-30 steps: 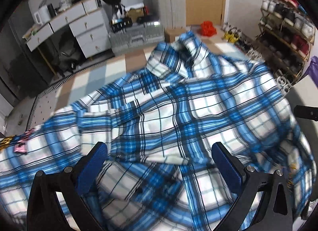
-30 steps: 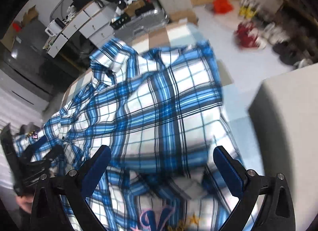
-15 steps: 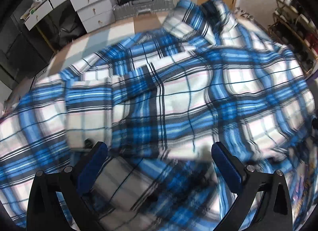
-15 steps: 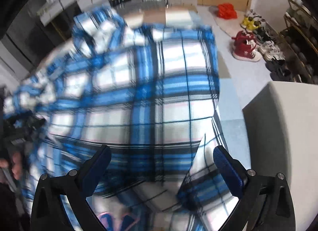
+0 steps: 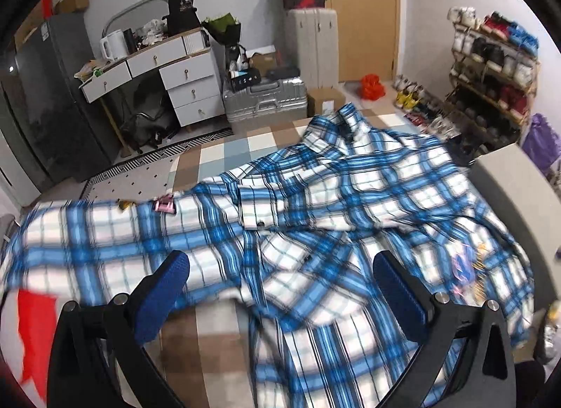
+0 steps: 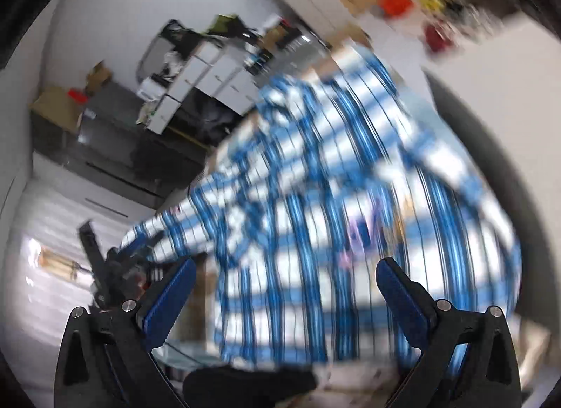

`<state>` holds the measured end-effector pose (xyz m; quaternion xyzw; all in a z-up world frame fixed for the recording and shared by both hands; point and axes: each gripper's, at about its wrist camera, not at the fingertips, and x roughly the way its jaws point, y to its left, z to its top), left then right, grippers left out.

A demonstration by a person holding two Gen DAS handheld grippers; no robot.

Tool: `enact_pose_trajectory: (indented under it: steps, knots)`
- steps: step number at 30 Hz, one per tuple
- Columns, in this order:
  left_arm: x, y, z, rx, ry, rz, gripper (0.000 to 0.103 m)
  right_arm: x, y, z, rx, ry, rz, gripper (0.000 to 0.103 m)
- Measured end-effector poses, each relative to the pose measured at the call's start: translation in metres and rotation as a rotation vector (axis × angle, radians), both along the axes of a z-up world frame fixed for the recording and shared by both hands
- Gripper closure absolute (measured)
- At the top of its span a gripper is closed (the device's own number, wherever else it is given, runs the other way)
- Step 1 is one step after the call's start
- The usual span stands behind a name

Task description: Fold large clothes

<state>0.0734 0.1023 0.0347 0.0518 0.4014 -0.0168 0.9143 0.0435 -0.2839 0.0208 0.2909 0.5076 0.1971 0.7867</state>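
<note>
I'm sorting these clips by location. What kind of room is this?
Most likely a lived-in bedroom or studio flat: a plaid shirt spread on a checked bed cover, a shoe rack by the door, a white drawer desk.

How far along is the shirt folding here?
Early on. Done: the plaid shirt lies spread on the checked surface, with one cuffed sleeve lying across its body. In hand: nothing; the left tongs and right tongs are both open above the cloth. Left: the shirt is rumpled, so the neat folds remain. The right view is too blurred for detail.
</note>
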Motion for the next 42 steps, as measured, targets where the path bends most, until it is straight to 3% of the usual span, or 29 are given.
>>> enact_pose_trajectory:
  steps: [3, 6, 13, 19, 23, 26, 27, 30, 37, 39, 42]
  knots:
    - [-0.032, 0.002, 0.003, -0.020, -0.032, -0.008, 0.001, -0.045, 0.012, -0.032, 0.062, 0.101, 0.025, 0.000]
    - [-0.055, 0.012, 0.001, -0.013, -0.057, 0.000, 0.001, -0.072, 0.044, -0.047, 0.073, 0.117, 0.103, 0.000]
    - [-0.097, 0.078, 0.006, -0.039, -0.092, 0.187, 0.001, -0.081, 0.165, -0.007, 0.113, -0.122, 0.340, 0.000]
    - [-0.105, 0.149, 0.026, -0.077, -0.117, 0.354, 0.001, -0.067, 0.259, 0.023, 0.035, -0.322, 0.452, 0.000]
    - [-0.103, 0.214, 0.035, -0.241, -0.114, 0.478, 0.001, -0.061, 0.293, 0.024, -0.008, -0.375, 0.516, 0.000]
    - [-0.099, 0.263, 0.021, -0.492, -0.071, 0.544, 0.001, -0.058, 0.310, 0.016, 0.022, -0.378, 0.576, 0.000]
    - [-0.094, 0.282, 0.013, -0.614, -0.057, 0.561, 0.001, -0.056, 0.314, 0.011, 0.026, -0.378, 0.588, 0.000]
    - [-0.081, 0.304, -0.004, -0.801, -0.039, 0.589, 0.001, -0.054, 0.319, -0.006, 0.048, -0.368, 0.618, 0.000]
    - [-0.041, 0.308, -0.024, -0.981, 0.011, 0.626, 0.002, -0.042, 0.317, -0.036, 0.101, -0.294, 0.614, 0.000]
    - [-0.038, 0.308, -0.023, -1.018, -0.003, 0.649, 0.002, -0.039, 0.314, -0.043, 0.112, -0.280, 0.611, 0.000]
    - [-0.043, 0.313, -0.009, -1.030, -0.028, 0.686, 0.010, -0.035, 0.307, -0.056, 0.129, -0.255, 0.601, 0.000]
